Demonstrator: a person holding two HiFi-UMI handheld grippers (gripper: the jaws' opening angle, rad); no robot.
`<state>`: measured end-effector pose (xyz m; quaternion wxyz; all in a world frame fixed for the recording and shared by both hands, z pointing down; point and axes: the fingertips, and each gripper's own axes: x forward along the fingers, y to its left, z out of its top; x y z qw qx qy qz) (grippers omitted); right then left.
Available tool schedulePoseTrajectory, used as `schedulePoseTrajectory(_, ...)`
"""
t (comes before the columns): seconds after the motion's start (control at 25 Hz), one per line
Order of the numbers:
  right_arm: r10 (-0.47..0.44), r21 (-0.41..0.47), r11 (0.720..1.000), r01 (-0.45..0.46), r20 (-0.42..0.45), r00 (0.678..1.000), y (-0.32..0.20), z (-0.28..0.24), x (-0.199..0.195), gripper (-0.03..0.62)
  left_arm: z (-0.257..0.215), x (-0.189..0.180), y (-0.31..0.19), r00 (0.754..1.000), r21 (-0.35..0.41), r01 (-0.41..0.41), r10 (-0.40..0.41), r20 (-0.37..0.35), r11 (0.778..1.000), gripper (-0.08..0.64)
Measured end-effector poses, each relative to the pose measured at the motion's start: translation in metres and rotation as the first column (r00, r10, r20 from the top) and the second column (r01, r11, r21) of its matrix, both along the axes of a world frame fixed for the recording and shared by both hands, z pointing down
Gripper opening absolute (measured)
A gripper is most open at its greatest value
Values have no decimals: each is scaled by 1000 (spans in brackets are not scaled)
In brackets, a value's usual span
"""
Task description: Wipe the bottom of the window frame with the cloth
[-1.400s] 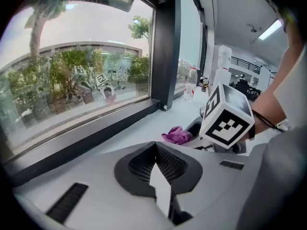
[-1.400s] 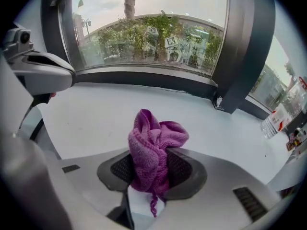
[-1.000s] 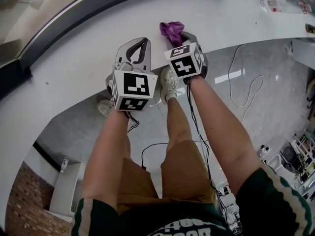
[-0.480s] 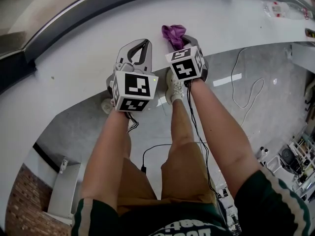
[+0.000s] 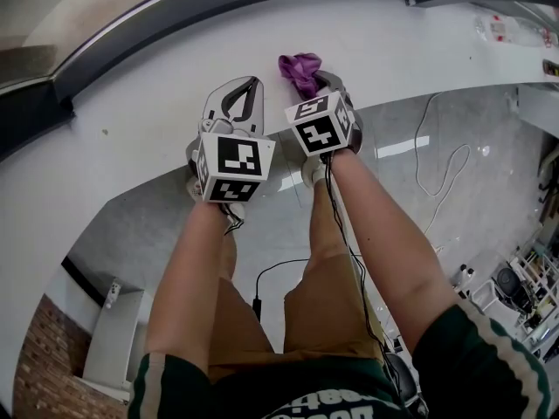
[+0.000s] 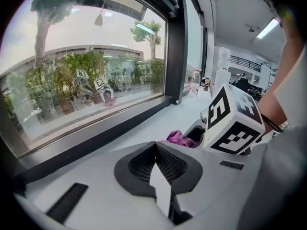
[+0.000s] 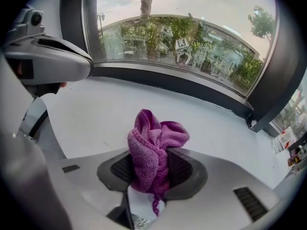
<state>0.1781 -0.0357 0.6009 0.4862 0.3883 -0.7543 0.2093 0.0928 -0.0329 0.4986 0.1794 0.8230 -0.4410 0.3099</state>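
Observation:
A bunched purple cloth (image 5: 300, 66) sticks out of my right gripper (image 5: 313, 77), which is shut on it just above the white sill (image 5: 131, 138). In the right gripper view the cloth (image 7: 153, 147) fills the jaws of the right gripper (image 7: 149, 169), a short way back from the dark bottom window frame (image 7: 168, 83). My left gripper (image 5: 247, 84) hovers just left of it, shut with nothing in it. From the left gripper view the left gripper (image 6: 154, 150) points along the sill, the cloth (image 6: 178, 138) to its right and the frame (image 6: 110, 128) to its left.
A dark upright frame post (image 7: 268, 95) ends the window at the right. Bottles (image 5: 493, 26) stand at the sill's far right end. Below the sill's edge are the person's legs, shoes and a white cable (image 5: 437, 147) on the floor.
Both grippers have shifted slightly left along the sill, away from the frame's corner post. The cloth stays held in the right gripper.

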Motion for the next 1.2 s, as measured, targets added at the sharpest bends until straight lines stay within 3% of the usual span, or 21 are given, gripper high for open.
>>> schedulePoseTrajectory(0.28, -4, 0, 1000, 4, 13, 1000, 5, 0, -25, 163, 5, -31, 5, 1000, -10, 3, -2, 23, 1000, 9)
schedulePoseTrajectory(0.6, -78, -38, 996, 80, 51, 996, 19, 3, -78, 162, 19, -80, 17, 998, -35, 39, -38, 52, 999, 9)
schedulePoseTrajectory(1.2, -179, -85, 977, 194, 153, 972, 39, 0, -191, 162, 34, -185, 44, 977, -86, 206, -201, 63, 975, 9)
